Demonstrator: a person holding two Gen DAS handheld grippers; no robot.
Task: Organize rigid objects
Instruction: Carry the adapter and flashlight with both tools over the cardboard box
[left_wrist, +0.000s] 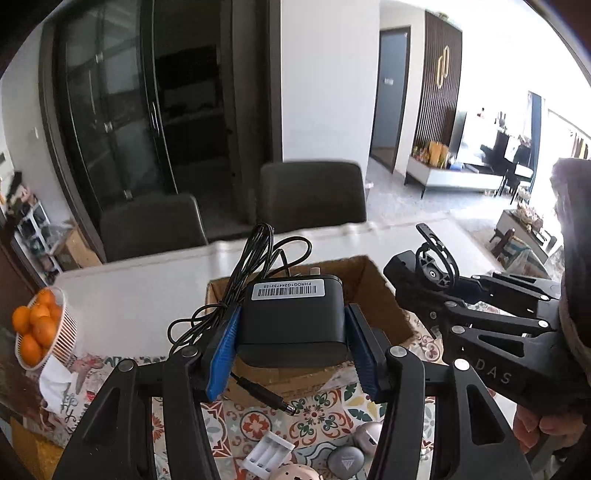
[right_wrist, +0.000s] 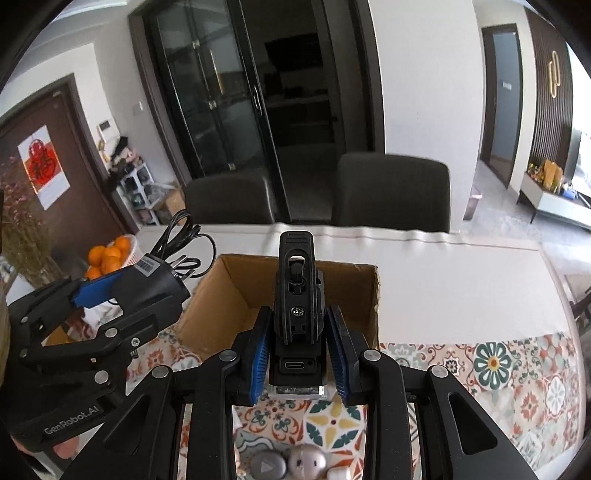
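Note:
My left gripper (left_wrist: 291, 332) is shut on a black power adapter (left_wrist: 291, 317) with a barcode label and a bundled black cable (left_wrist: 251, 258); it hangs just in front of an open cardboard box (left_wrist: 373, 291). It also shows in the right wrist view (right_wrist: 147, 284). My right gripper (right_wrist: 297, 339) is shut on a black clip-mount device (right_wrist: 297, 295) with a USB-C port, held over the near edge of the cardboard box (right_wrist: 236, 291). The right gripper shows in the left wrist view (left_wrist: 424, 273) to the right of the box.
A basket of oranges (left_wrist: 38, 328) stands at the table's left. A white battery holder (left_wrist: 266, 450) and grey earbud cases (right_wrist: 306, 461) lie on the patterned cloth (right_wrist: 498, 369) below the grippers. Two dark chairs (right_wrist: 391, 192) stand behind the white table (right_wrist: 461, 288).

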